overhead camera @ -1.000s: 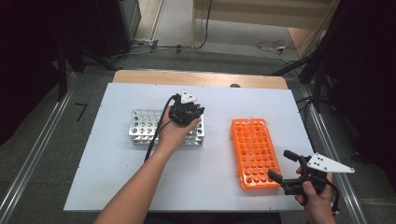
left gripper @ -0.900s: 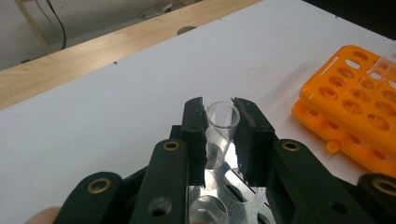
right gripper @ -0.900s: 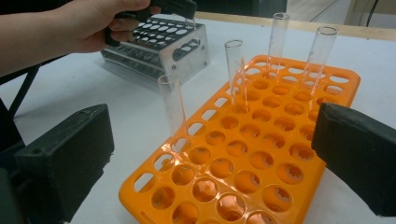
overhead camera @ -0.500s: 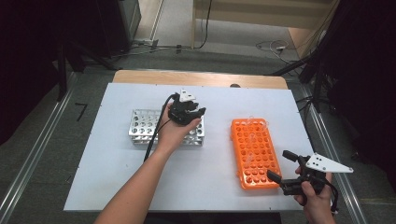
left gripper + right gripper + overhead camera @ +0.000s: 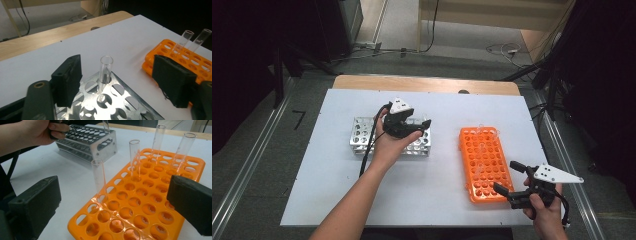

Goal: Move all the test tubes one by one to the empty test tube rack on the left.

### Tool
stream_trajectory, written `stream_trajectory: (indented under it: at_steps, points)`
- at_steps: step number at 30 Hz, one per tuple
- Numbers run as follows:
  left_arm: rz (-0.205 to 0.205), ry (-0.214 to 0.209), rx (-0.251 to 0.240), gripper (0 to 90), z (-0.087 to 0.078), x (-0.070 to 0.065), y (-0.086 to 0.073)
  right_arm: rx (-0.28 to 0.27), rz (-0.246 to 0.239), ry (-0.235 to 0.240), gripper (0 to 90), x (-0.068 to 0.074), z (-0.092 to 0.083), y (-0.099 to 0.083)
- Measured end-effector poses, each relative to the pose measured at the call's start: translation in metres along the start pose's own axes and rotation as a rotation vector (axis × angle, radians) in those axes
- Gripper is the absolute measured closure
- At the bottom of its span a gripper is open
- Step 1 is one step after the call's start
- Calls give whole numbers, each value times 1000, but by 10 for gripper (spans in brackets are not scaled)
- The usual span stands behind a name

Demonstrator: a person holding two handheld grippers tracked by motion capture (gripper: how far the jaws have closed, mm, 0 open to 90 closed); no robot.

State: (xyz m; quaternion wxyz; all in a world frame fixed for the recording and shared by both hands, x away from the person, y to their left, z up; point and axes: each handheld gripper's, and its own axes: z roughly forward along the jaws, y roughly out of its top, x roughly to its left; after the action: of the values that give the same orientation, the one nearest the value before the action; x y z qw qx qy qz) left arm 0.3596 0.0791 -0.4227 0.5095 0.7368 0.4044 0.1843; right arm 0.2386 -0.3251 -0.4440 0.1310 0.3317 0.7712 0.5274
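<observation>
From the high view, we see the left gripper (image 5: 412, 131) hanging over the right end of the perforated silver metal tube rack (image 5: 361, 136) on the white table (image 5: 432, 195). The right gripper (image 5: 508, 181) waits just off the near right corner of the flat orange plastic tube rack (image 5: 484, 160), its jaws spread with nothing between them.

Down the left gripper view, its jaws have just been opening, and now they stand wide apart. Between them, untouched by either pad, one clear glass test tube (image 5: 106, 70) stands upright in a hole at the metal rack's (image 5: 125, 100) corner. We judge it freshly seated there.

Over to the right gripper view: the jaws are parted and empty, facing the orange rack (image 5: 140, 215), where more clear tubes stand. The nearest tube (image 5: 98, 178) sits at the rack's left edge, with another (image 5: 134, 157) behind it.

These tubes look light, stiff, smooth and breakable. We'd say take one on the bare wall between the rack top and the rim, squeeze gently, and lift straight up so it doesn't lever against its hole.
</observation>
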Motion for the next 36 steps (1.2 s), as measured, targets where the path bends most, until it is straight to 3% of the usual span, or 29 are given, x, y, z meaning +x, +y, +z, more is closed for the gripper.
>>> stream_trajectory:
  at_steps: [5, 11, 22, 27, 36]
  points:
    - [-14, -28, -13, 93, -17, -5, -6, 9, -1, 12, 0, 3, 5, 1]
    - [5, -57, -37, 5, -41, -16, -13, 25, -2, 25, 0, 5, 13, 3]
    - [23, -91, -76, 0, -83, -39, -30, 54, -8, 48, 44, 13, 30, 4]
    - [29, -105, -84, 0, -95, -50, -41, 88, 23, 65, 203, 13, 37, 3]
    - [23, -128, -93, 0, -109, -63, -63, 151, 35, 53, 360, 14, 50, -2]
